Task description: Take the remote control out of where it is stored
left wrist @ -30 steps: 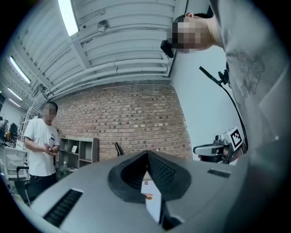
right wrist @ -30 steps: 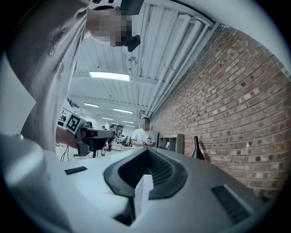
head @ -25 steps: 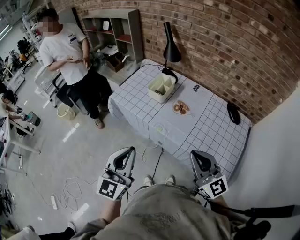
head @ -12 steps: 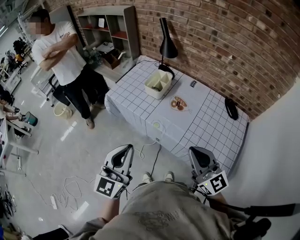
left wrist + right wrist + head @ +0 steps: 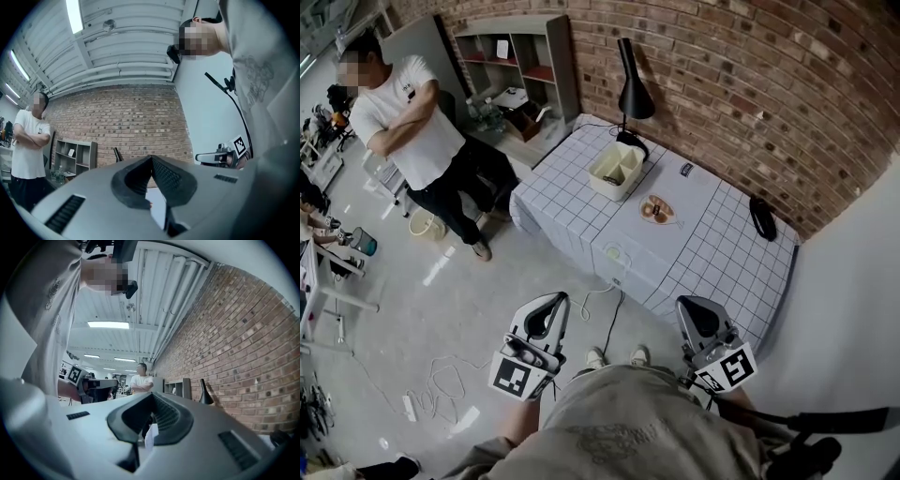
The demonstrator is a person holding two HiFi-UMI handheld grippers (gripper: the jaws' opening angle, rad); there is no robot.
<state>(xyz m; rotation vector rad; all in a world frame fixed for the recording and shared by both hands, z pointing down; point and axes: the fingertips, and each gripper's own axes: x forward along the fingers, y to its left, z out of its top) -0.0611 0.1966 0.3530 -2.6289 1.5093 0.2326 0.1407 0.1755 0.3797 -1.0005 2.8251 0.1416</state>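
A cream storage box (image 5: 619, 171) with compartments stands on the checked table (image 5: 572, 211) far ahead of me. Something dark lies inside it, too small to identify as the remote control. My left gripper (image 5: 546, 314) is held low near my body, well short of the table, jaws closed together and empty. My right gripper (image 5: 698, 319) hangs beside it, also shut with nothing in it. In the left gripper view the left gripper (image 5: 151, 161) points up toward the brick wall; in the right gripper view the right gripper (image 5: 152, 399) does the same.
A black desk lamp (image 5: 633, 94) stands behind the box. A plate of pastries (image 5: 656, 208) and a black oval object (image 5: 762, 218) lie on the table. A person (image 5: 412, 141) with folded arms stands left, by a grey shelf (image 5: 525, 70). Cables (image 5: 441, 375) trail on the floor.
The person at the left has folded their arms and stepped further left. The view has shifted slightly toward the table. Both grippers have stayed where they were, shut.
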